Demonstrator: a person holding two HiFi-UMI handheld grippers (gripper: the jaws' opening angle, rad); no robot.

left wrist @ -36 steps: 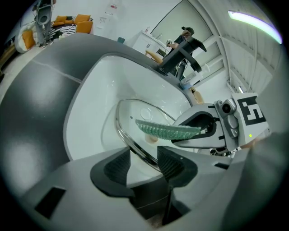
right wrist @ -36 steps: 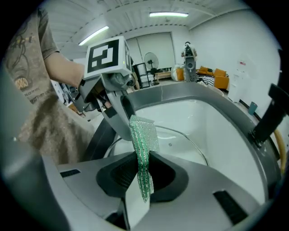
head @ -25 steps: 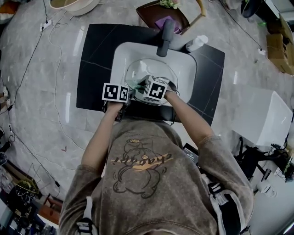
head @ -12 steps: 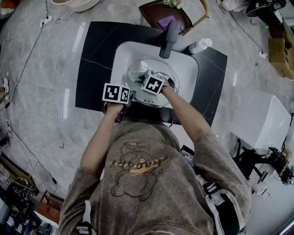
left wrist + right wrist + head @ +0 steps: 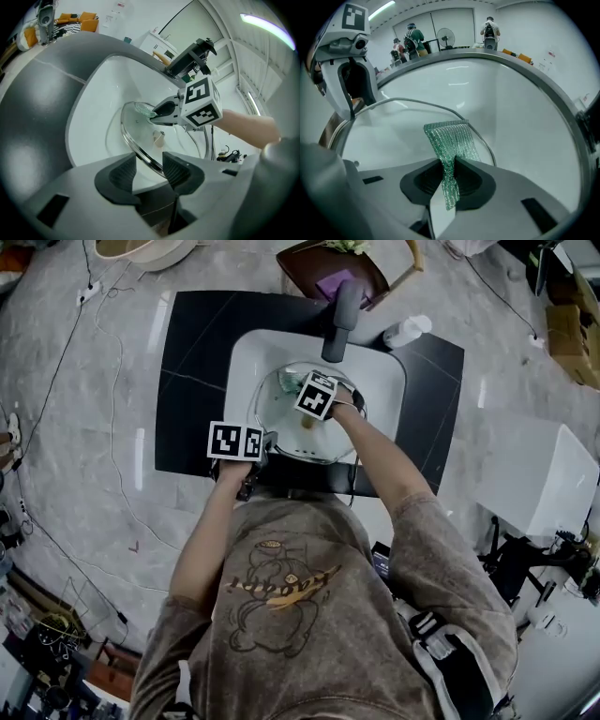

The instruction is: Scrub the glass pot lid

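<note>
I read the scene from the head view, with 12 o'clock at the far side of the sink (image 5: 380,381). The white sink is set in a black countertop (image 5: 192,381), and the faucet (image 5: 339,320) reaches over the basin from 12 o'clock. A white bottle (image 5: 405,329) lies on the countertop at about 1 o'clock from the basin.

The glass pot lid (image 5: 286,432) sits inside the basin and fills most of it. In the left gripper view it stands tilted, with its near edge raised and its metal rim toward me. A small tan fitting (image 5: 158,137) marks the lid's centre.

Left gripper (image 5: 149,169): it is at the lid's 7 o'clock edge. The jaws stand at a medium gap, and the metal rim runs at an angle between the two pads, which clamp it. This claw holds the lid by its rim.

Right gripper (image 5: 449,168): it is over the lid, near the centre and toward 12 o'clock. The jaws are drawn narrow and pinch a green mesh scrubbing cloth (image 5: 450,138). The cloth's free end fans out ahead of the jaws and lies against the lid's glass at about 11 o'clock, just inside the rim.

The two grippers are near each other but do not touch.
</note>
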